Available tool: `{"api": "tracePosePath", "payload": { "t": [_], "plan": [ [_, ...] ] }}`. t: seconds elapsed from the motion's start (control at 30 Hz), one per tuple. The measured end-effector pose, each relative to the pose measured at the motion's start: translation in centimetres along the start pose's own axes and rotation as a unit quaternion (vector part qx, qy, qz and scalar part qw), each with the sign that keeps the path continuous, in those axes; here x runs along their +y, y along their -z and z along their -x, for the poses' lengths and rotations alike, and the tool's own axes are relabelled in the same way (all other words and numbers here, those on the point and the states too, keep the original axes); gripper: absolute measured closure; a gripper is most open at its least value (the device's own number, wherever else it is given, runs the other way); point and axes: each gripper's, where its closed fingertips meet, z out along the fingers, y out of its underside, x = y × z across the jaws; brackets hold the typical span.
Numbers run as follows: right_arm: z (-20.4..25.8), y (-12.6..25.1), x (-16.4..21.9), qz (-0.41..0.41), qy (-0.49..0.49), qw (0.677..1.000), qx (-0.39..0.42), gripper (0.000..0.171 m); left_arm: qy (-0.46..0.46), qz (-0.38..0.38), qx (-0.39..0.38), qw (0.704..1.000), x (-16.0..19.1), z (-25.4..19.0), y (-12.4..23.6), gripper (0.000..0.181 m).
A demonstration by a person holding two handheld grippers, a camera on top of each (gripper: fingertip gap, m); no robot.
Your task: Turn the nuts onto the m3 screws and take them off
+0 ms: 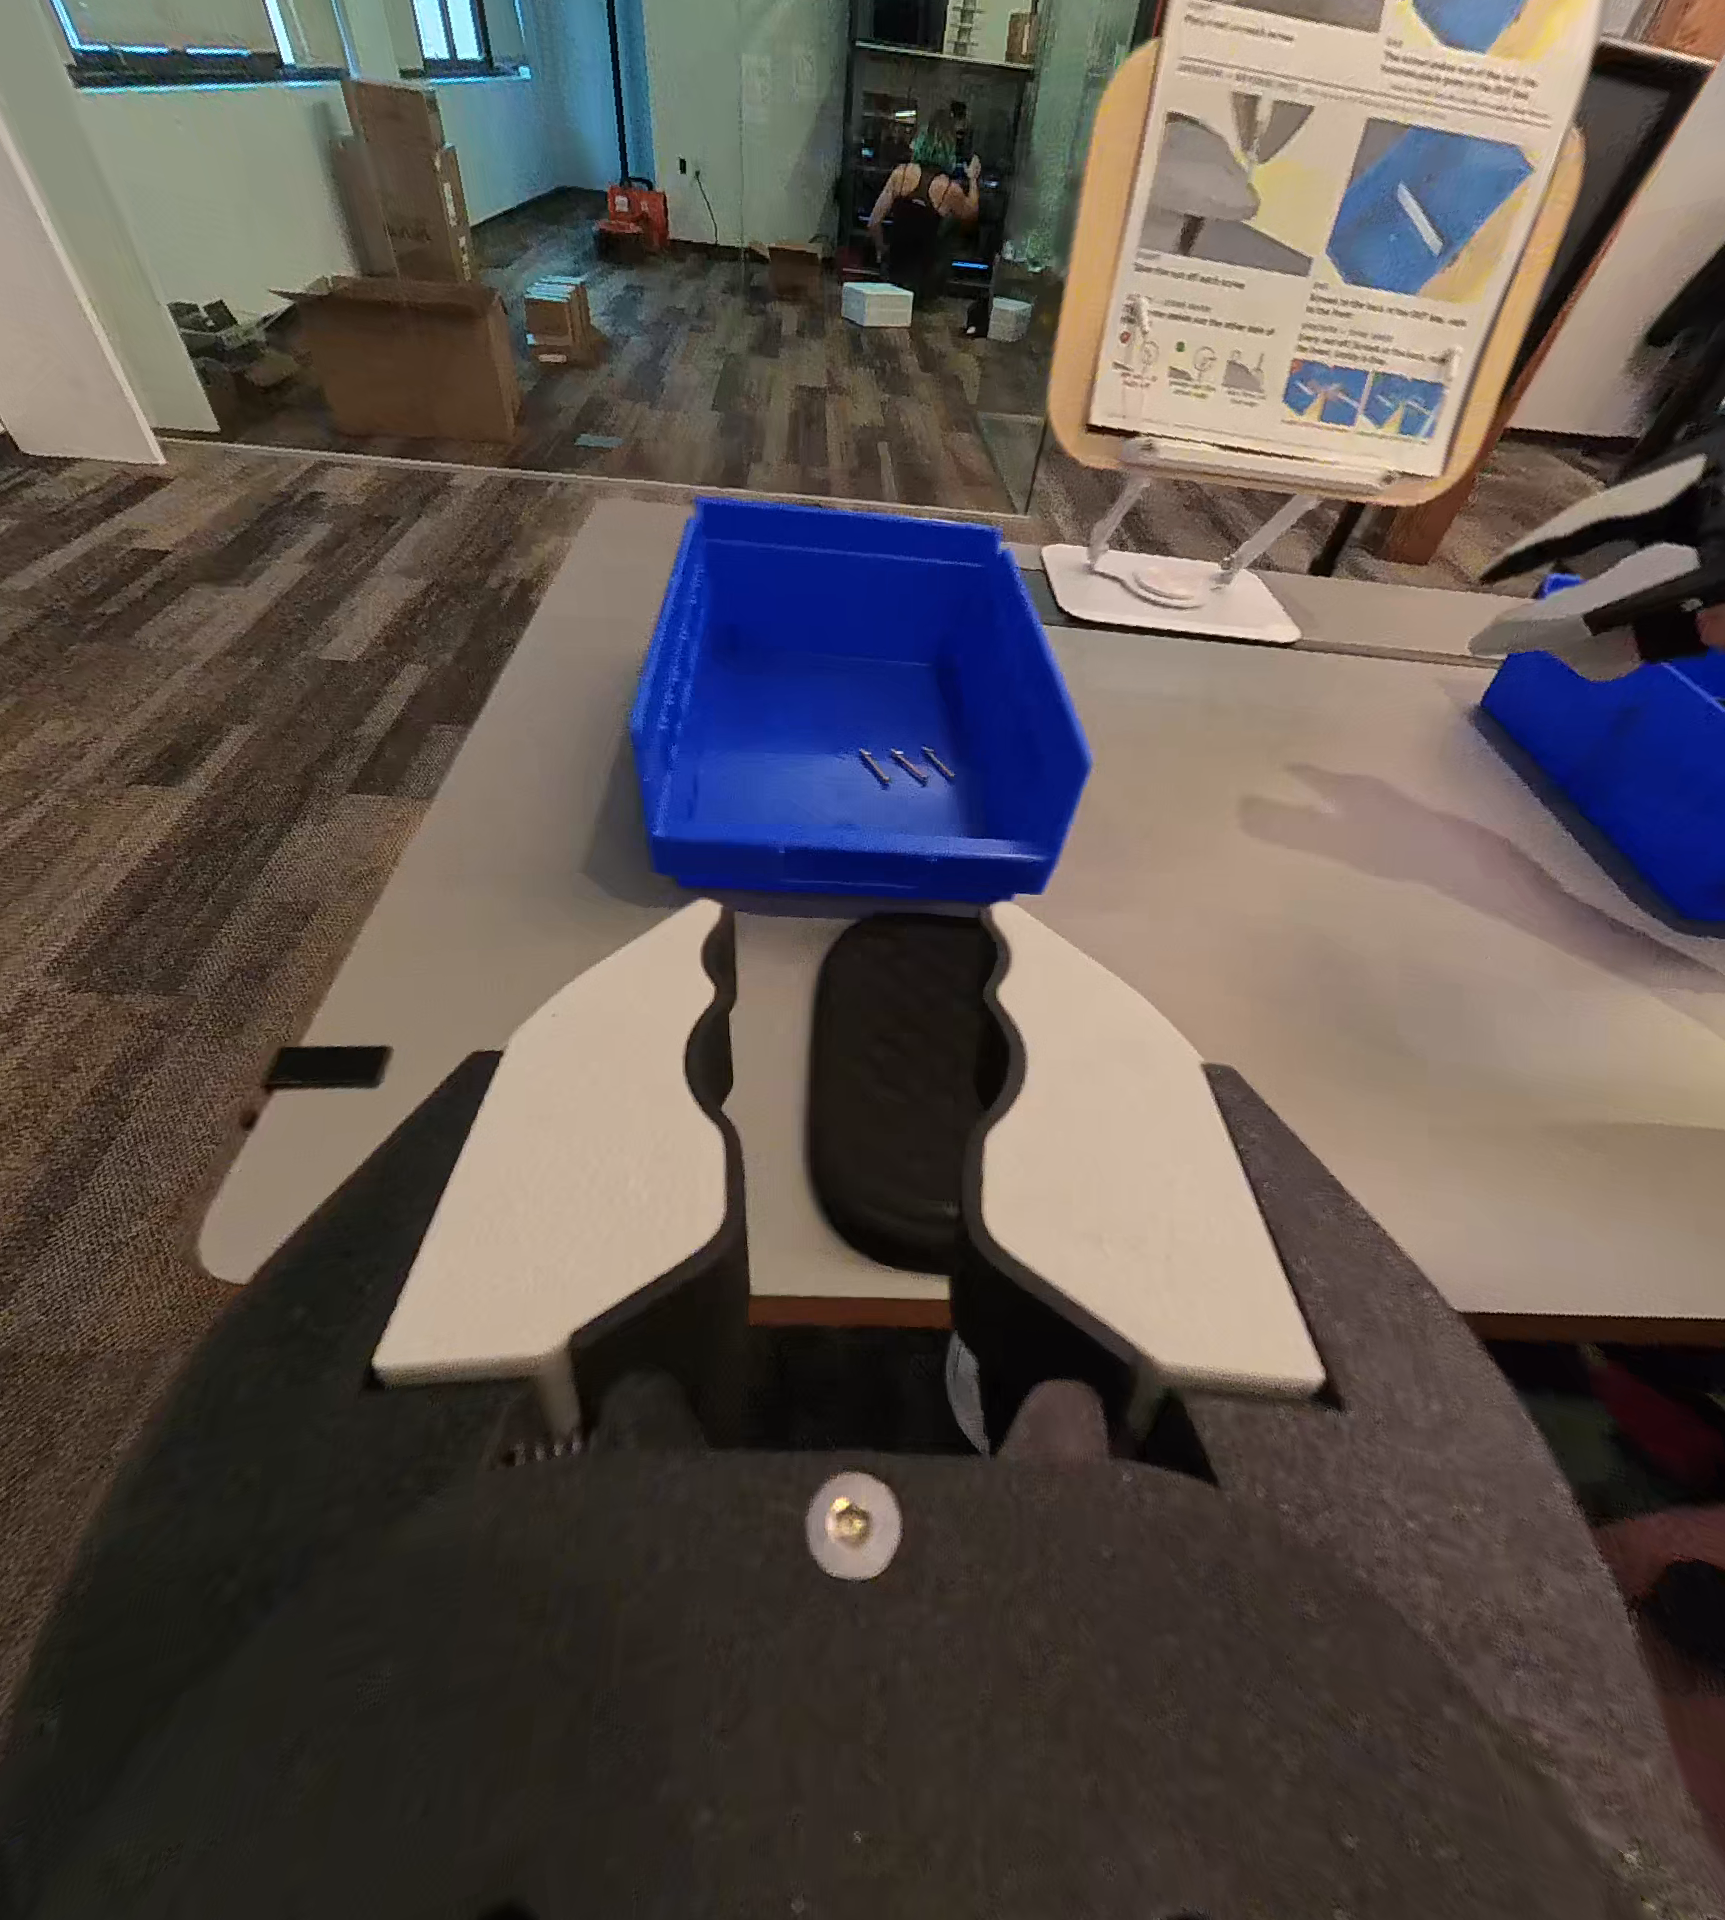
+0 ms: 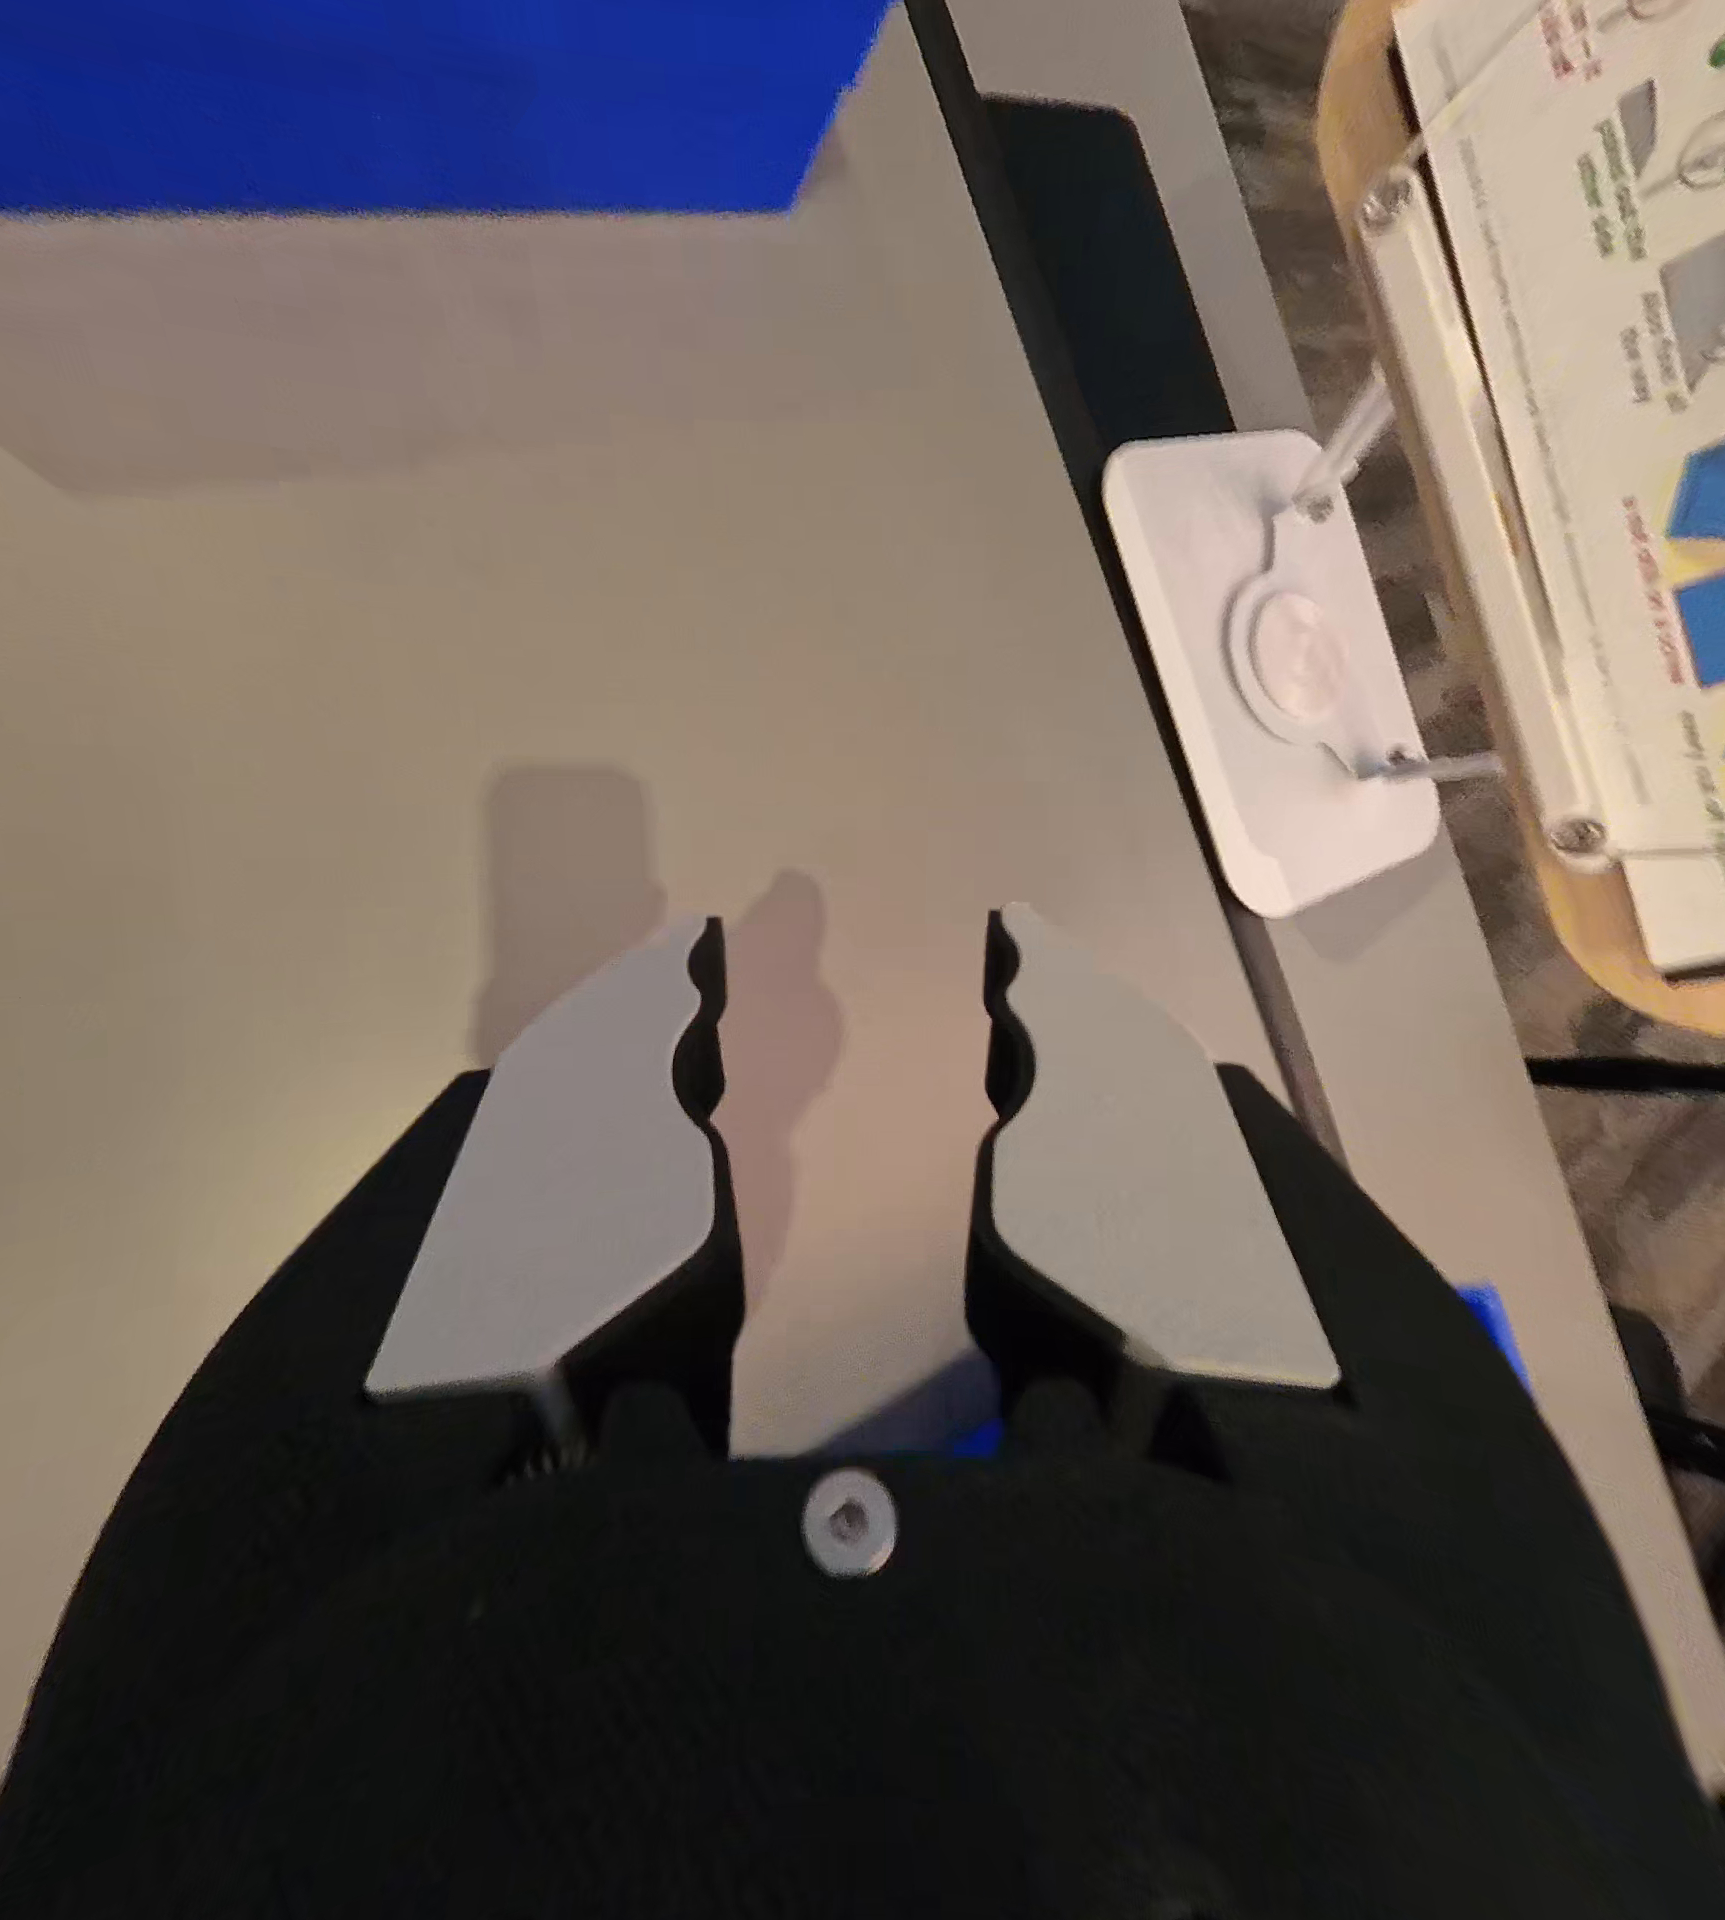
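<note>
Left hand-held gripper point(image 1: 858, 920): jaws apart, empty, above the near bench point(image 1: 1305, 1091) edge, over a black pad point(image 1: 889, 1091).
Right hand-held gripper point(image 2: 853, 920): jaws apart, empty, over bare bench surface.
Screws point(image 1: 906, 766): three, side by side on the floor of the blue bin point(image 1: 1024, 665), ahead of the left hand-held gripper.
Nuts: cannot tell.
Second blue bin point(image 1: 1658, 790): right side of bench.
Instruction sheet point(image 1: 1346, 218): on a stand behind the bins.

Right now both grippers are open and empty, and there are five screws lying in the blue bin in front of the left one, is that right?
Not quite. The left wrist view shows three screws in the blue bin, not five. The rest holds: the left gripper and the right gripper are both open and empty.
</note>
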Motion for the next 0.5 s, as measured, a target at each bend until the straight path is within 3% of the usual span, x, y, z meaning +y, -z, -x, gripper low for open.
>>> {"api": "tracePosePath", "payload": {
  "t": [0.23,0.43,0.5],
  "plan": [
    [4.0,-3.1,-6.2,-0.09,-0.014,0.996,-0.021,0.123,-0.005,0.023,0.0,1.0,-0.5,9.7,-3.9,0.137],
    [5.0,-3.9,-13.4,-0.169,-0.022,0.985,0.032,0.123,0.007,0.023,-0.033,0.999,-0.7,18.6,-8.7,0.137],
    [4.3,-3.8,-16.2,-0.174,-0.015,0.983,0.052,0.122,0.014,0.039,-0.075,0.996,-0.9,21.8,-10.1,0.136]
  ]
}}
